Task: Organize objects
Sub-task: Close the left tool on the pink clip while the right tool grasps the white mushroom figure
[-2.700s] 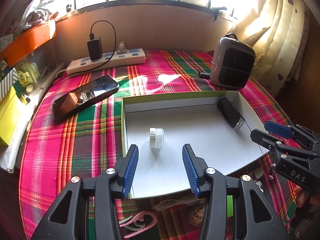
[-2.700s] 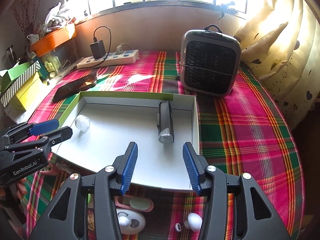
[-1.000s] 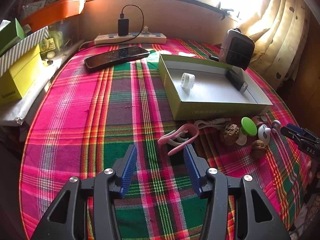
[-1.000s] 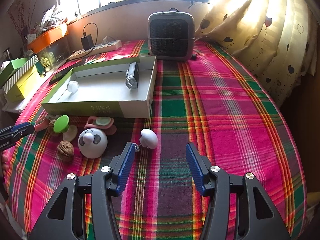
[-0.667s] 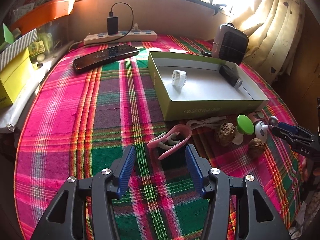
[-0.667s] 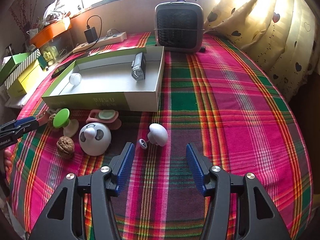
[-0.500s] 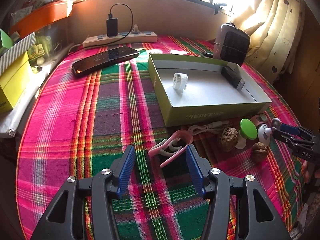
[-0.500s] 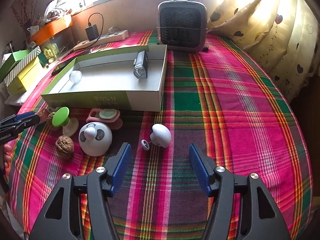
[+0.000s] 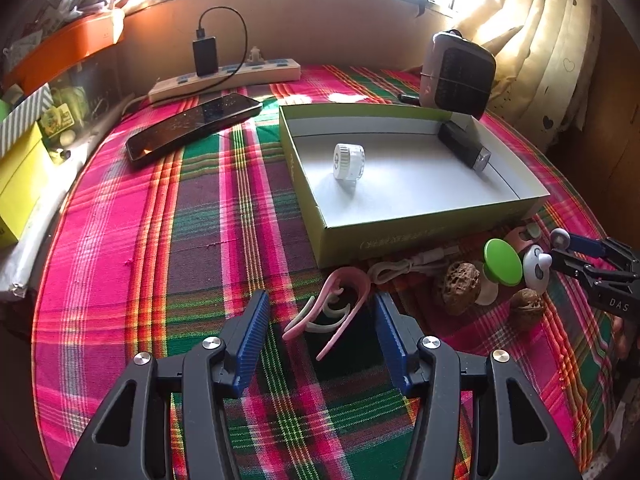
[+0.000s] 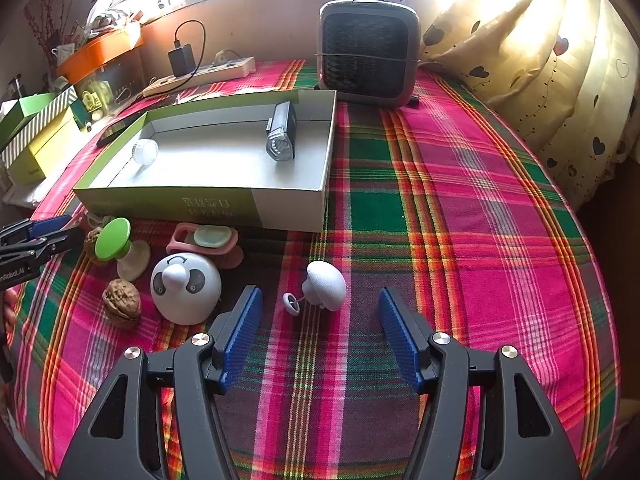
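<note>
A pink-and-white ear-hook clip [image 9: 332,312] lies on the plaid cloth between the tips of my left gripper [image 9: 324,326], which is open and not pressing on it. My right gripper [image 10: 322,322] is open around a white mushroom-shaped piece [image 10: 325,286] with a small pin. The green box [image 9: 400,240] [image 10: 160,202] holds a white cylinder [image 9: 348,162] and a black device [image 10: 282,132]. In front of it lie two walnuts [image 10: 122,302], a green-capped mushroom [image 10: 114,240], a panda dome [image 10: 186,288], a pink dish [image 10: 206,240] and a white cable [image 9: 408,266].
A grey heater [image 10: 368,56] stands behind the box. A phone [image 9: 192,128] and a power strip [image 9: 224,80] lie at the back left. Yellow and green boxes [image 9: 16,184] line the left edge. Curtains hang at the right. The round table drops off nearby.
Both grippers drew back from over the box to the loose items in front of it. The left closed in on the pink clip, the right on the white mushroom piece. Both jaws widened.
</note>
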The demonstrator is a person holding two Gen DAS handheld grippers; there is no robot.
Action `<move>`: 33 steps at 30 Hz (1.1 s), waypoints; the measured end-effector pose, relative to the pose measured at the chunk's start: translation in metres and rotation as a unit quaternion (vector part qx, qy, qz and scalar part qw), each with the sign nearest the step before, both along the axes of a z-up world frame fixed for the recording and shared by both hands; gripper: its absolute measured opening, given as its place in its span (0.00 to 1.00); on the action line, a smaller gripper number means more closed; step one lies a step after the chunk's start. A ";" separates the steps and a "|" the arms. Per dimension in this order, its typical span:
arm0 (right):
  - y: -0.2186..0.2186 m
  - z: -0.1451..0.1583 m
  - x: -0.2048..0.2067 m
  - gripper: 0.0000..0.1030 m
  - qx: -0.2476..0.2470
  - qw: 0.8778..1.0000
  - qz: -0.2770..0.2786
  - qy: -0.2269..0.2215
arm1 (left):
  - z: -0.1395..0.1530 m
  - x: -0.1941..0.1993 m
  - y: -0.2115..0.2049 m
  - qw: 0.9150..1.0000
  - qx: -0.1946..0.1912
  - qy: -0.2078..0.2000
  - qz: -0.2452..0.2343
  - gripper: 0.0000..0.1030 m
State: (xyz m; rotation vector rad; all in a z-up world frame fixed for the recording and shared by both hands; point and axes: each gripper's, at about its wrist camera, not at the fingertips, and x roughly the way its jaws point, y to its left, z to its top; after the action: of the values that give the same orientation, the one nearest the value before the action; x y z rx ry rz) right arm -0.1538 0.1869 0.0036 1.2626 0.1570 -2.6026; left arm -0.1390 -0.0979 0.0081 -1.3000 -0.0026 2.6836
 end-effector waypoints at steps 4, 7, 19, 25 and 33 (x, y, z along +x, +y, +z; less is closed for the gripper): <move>0.002 0.000 -0.002 0.60 0.004 1.000 -0.006 0.000 | 0.000 -0.003 0.001 1.000 -0.002 0.000 0.007 0.50; 0.004 0.000 -0.002 0.60 0.003 1.000 -0.011 0.000 | 0.000 -0.005 0.000 1.000 0.000 -0.001 0.014 0.50; 0.007 0.001 -0.004 0.59 0.000 1.000 -0.019 0.000 | 0.000 -0.006 -0.004 0.999 -0.006 -0.003 0.044 0.34; 0.008 0.001 -0.003 0.47 -0.002 1.000 -0.017 0.003 | 0.000 -0.005 -0.006 0.998 -0.009 -0.002 0.055 0.25; 0.009 0.003 -0.003 0.32 -0.007 1.000 -0.017 0.005 | 0.000 -0.005 -0.007 0.998 -0.012 -0.001 0.060 0.21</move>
State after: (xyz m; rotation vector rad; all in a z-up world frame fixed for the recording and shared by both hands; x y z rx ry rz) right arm -0.1569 0.1955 0.0063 1.2596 0.1208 -2.6347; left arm -0.1437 -0.1044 0.0080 -1.3508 -0.0512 2.7898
